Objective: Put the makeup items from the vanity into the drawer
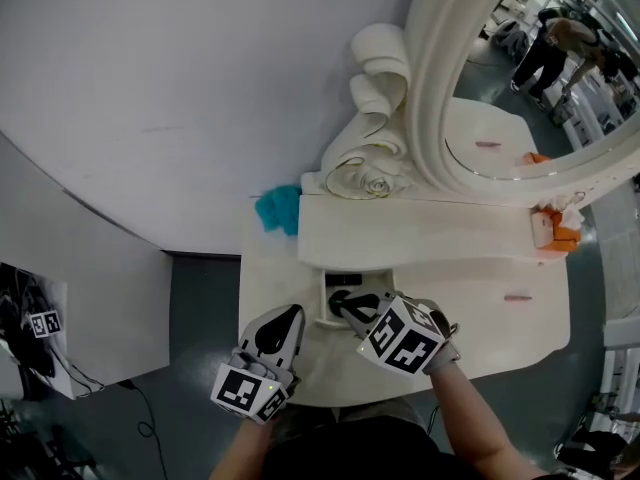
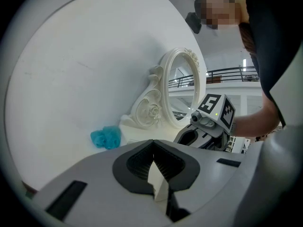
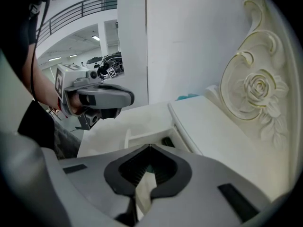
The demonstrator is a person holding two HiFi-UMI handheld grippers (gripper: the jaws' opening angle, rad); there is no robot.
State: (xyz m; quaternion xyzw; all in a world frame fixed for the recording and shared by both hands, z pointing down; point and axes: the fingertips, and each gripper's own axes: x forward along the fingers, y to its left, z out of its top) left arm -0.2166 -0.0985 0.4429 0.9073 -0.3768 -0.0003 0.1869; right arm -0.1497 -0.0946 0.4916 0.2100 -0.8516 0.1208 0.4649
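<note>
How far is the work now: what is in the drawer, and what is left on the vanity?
Done: the drawer stands open with a dark item inside. In hand: nothing; the left gripper and right gripper both have shut, empty jaws. Left: a slim pink item and an orange item lie on the vanity.

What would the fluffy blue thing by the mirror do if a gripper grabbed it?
The blue fluffy thing looks soft and crumpled, so it would probably squash and flop rather than stay stiff. It seems light for its size. Its lumpy shape likely won't roll off the vanity top.
</note>
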